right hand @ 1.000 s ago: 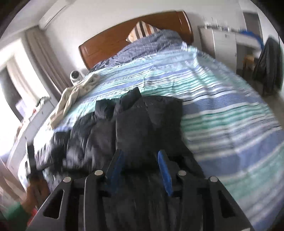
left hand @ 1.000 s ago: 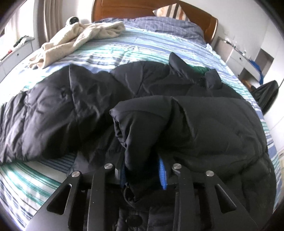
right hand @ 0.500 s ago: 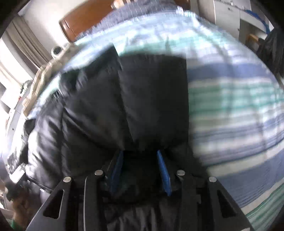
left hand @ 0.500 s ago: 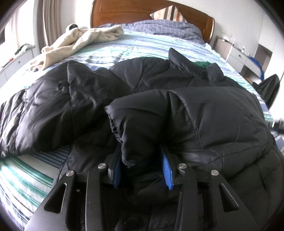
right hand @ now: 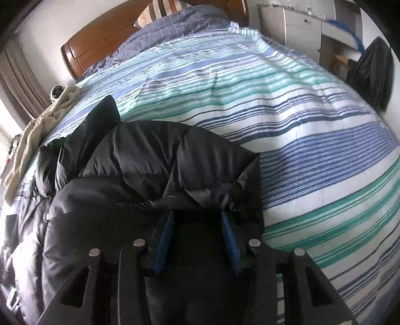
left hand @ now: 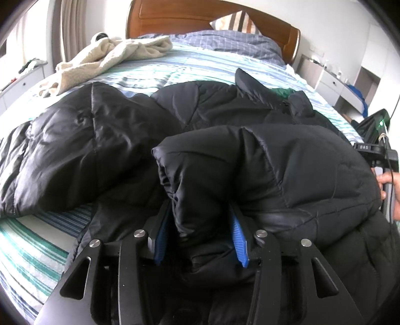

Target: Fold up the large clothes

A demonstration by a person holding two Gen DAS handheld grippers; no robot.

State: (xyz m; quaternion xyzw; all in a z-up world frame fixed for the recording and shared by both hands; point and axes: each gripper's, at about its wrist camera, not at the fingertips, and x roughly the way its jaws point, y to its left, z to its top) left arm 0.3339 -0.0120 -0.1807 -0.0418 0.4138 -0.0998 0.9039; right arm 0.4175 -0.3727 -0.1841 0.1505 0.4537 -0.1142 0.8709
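Black jacket (left hand: 250, 155) is spread across a bed (right hand: 300, 130) with a blue, teal and white striped cover, wooden headboard (left hand: 175, 15) behind, cream blanket (left hand: 107, 55) near the pillows. Left tongs (left hand: 200, 232) have just been opening, a jacket fold loose between them. Right tongs (right hand: 197, 237) sit narrow, pinching jacket fabric. White drawers (right hand: 295, 27) by the wall.

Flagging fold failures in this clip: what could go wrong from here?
The left tongs have just been opening around the bunched black jacket; the puffy fold may spring back. The right tongs pinch only a gathered edge, which could slip. The spread sleeve remains unfolded.
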